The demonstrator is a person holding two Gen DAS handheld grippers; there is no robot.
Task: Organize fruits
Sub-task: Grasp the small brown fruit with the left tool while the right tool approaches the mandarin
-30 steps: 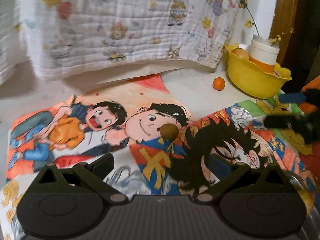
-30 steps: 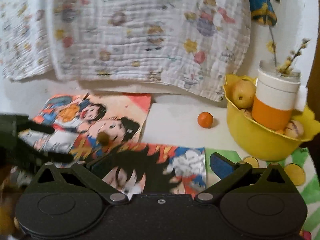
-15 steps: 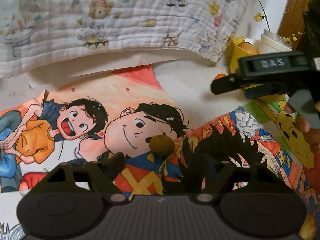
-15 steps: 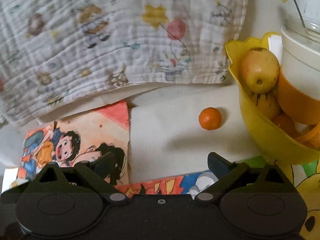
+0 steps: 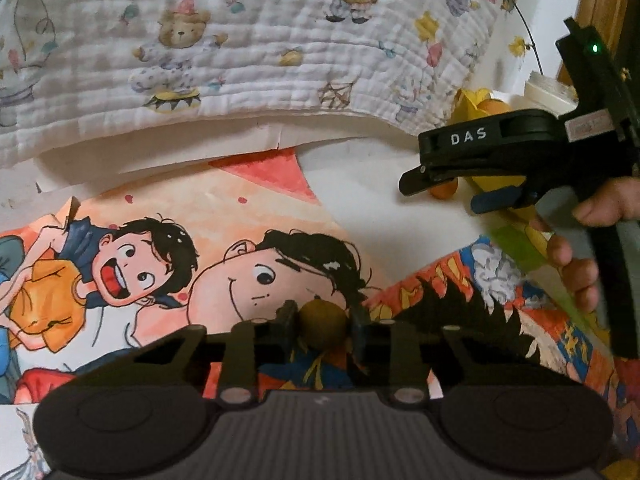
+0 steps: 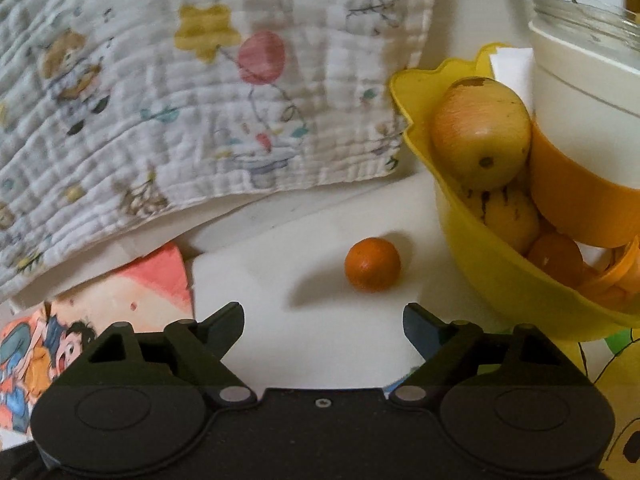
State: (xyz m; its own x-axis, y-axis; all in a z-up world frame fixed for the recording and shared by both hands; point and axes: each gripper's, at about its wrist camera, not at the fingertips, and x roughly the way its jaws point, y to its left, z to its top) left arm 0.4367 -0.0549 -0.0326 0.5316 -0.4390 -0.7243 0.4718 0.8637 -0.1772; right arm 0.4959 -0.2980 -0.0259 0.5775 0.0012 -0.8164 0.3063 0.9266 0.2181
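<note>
Gripping: left gripper (image 5: 322, 322) clenched on a small brown round fruit (image 5: 322, 319), one finger pressing each side, just above a cartoon poster (image 5: 160, 256).
Right gripper (image 6: 323, 320): jaws apart with nothing between them; they have just been closing a little. A hand (image 5: 588, 240) holds its grey handle.
Orange fruit (image 6: 372, 264): small and round, alone on white paper (image 6: 280, 280), just ahead of the right gripper's fingertips and beside the yellow bowl (image 6: 500, 280).
Bowl contents: a yellowish apple (image 6: 480, 134) on top, other yellow and orange fruit beneath, and a white and orange cup (image 6: 580, 152).
Background: a white quilted blanket (image 5: 240, 40) with bears and balloons hangs behind.
</note>
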